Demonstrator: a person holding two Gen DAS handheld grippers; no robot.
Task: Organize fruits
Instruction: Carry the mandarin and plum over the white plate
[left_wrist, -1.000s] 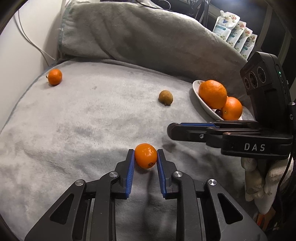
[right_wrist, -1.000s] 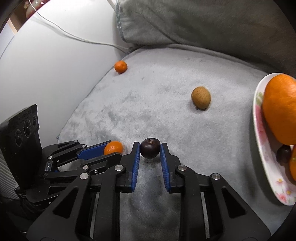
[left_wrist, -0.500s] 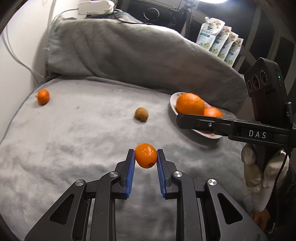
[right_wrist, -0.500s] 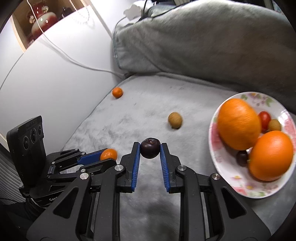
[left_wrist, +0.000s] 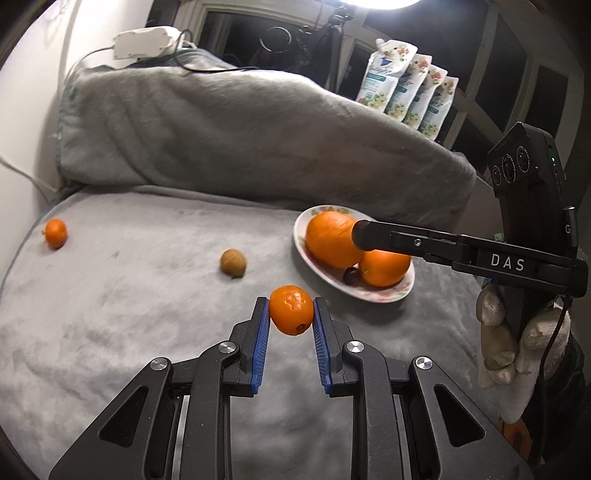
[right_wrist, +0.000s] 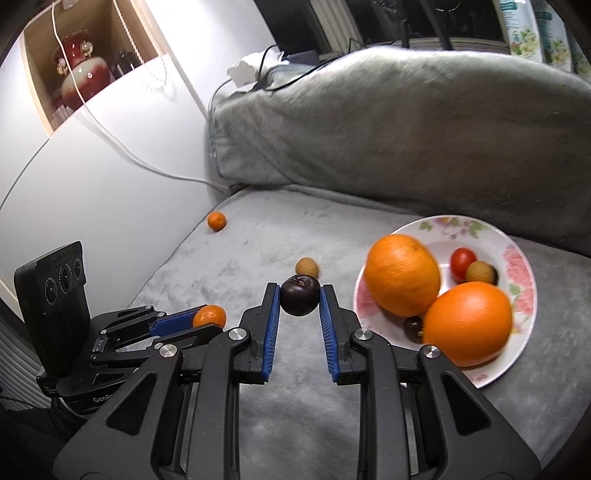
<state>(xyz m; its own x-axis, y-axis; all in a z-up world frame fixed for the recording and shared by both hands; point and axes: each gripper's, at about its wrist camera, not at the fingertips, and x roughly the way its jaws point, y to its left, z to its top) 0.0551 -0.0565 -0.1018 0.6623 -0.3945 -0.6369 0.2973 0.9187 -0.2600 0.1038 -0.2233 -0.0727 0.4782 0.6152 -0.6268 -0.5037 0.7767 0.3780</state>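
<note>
So both grippers are loaded right now. The left gripper (left_wrist: 291, 312) has its blue pads pinching a small mandarin (left_wrist: 291, 309), and the right gripper (right_wrist: 299, 297) is clamped on a dark plum (right_wrist: 299, 296); both fruits are held up off the blanket.

What matters for the drop is where the floral plate (right_wrist: 517, 266) sits. From the right wrist view it's at about 3 o'clock from the jaws, very near, so the right hand looks like the closer one. From the left wrist view the plate (left_wrist: 399, 293) is at roughly 1 o'clock, a bit further off, and the right gripper's finger crosses over it. The fruits are basically round, so there's no long axis to line up, just go over the rim and release.

The plate's already crowded: two big oranges (right_wrist: 402, 275), a cherry tomato (right_wrist: 463, 260), a longan (right_wrist: 480, 272) and another dark plum (right_wrist: 413, 326) tucked between the oranges. My guess is the free spot is the back of the plate, around 12 o'clock.

Still loose on the grey fleece blanket (left_wrist: 110, 314): a brownish longan (left_wrist: 233, 262) mid-blanket and another mandarin (left_wrist: 55, 233) out at 10 o'clock near the white wall (right_wrist: 92, 184). A blanket-covered bolster (left_wrist: 240, 136) runs along the back, with pouches (left_wrist: 402, 92) by a dark window behind. Soft surface, so dropped fruit could roll
</note>
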